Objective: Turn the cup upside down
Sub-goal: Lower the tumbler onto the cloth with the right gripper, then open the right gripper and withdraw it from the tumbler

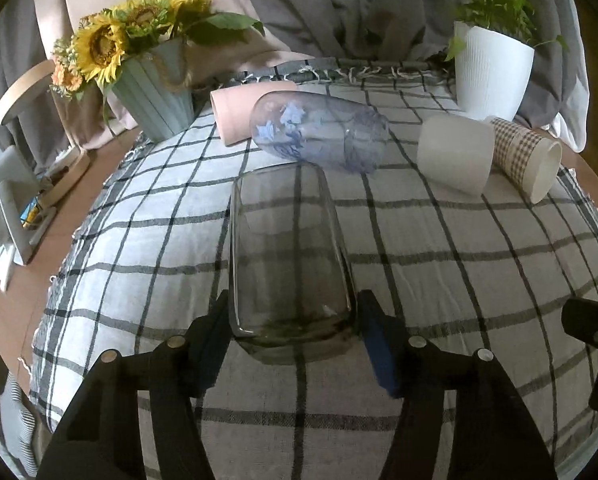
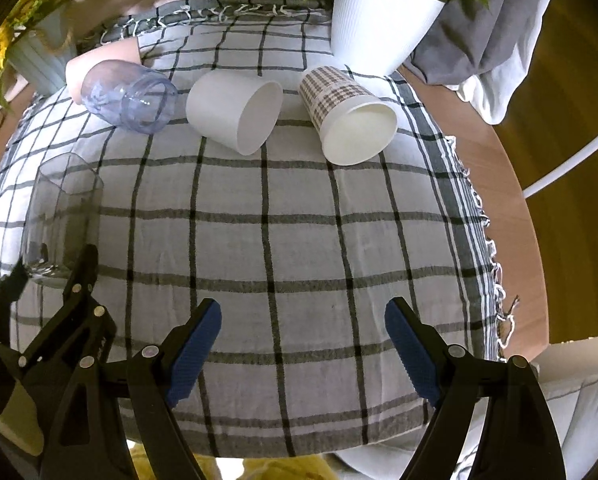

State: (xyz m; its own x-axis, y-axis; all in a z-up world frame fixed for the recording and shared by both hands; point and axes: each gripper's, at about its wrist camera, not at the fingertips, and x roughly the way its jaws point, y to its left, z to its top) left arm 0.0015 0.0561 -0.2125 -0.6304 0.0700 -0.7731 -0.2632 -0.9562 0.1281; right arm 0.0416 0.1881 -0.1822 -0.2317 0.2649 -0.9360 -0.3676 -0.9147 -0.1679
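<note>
A clear glass cup (image 1: 287, 256) lies on its side on the checked cloth (image 1: 459, 264), base towards the camera. My left gripper (image 1: 293, 320) is shut on the cup's base, a blue pad on each side. In the right wrist view the same cup (image 2: 61, 220) is at the far left with the left gripper (image 2: 55, 276) on it. My right gripper (image 2: 303, 344) is open and empty above the cloth (image 2: 299, 240) near the front edge.
Lying on their sides at the back are a pink cup (image 1: 239, 112), a blue-tinted glass (image 1: 319, 132), a white cup (image 1: 455, 152) and a checked paper cup (image 1: 527, 160). A sunflower pot (image 1: 155, 92) stands back left, a white plant pot (image 1: 491, 68) back right.
</note>
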